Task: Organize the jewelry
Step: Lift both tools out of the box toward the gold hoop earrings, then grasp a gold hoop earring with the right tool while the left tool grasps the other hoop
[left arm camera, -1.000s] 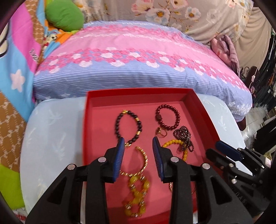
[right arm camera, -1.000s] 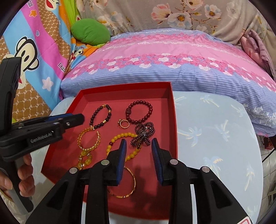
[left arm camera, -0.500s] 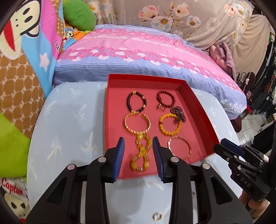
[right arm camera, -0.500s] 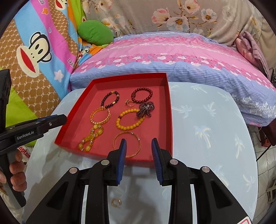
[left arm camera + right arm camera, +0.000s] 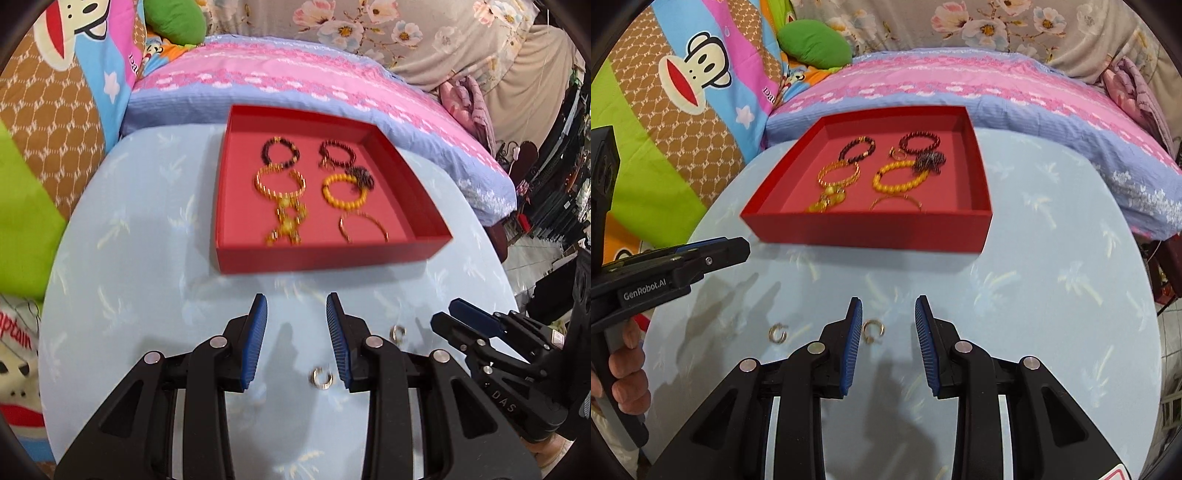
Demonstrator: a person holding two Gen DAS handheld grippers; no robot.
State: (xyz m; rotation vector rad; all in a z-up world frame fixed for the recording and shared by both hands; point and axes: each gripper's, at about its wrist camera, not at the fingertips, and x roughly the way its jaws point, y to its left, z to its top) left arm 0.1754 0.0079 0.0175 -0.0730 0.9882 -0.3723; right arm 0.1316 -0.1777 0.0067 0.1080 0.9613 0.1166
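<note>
A red tray [image 5: 332, 258] [image 5: 871, 232] sits on the light blue table and holds several bracelets: dark beaded ones at the back, a yellow beaded one [image 5: 343, 192] [image 5: 899, 179] and gold bangles in front. Two small gold rings lie on the table in front of the tray. One ring [image 5: 322, 378] [image 5: 777, 332] lies between my left gripper's fingers. The other ring [image 5: 398, 332] [image 5: 873, 328] lies just inside my right gripper's left finger. My left gripper [image 5: 296, 339] and right gripper [image 5: 888, 343] are both open and empty, low over the table.
A pink and blue striped cushion [image 5: 960, 88] lies behind the table, with a cartoon monkey blanket [image 5: 683, 85] at the left. The table's right edge drops off toward dark furniture [image 5: 554, 206]. Each gripper shows in the other's view [image 5: 491, 339] [image 5: 665, 269].
Both grippers have drawn back from over the tray to the table in front of it. The two loose rings have come into view near the fingertips. Both stayed open.
</note>
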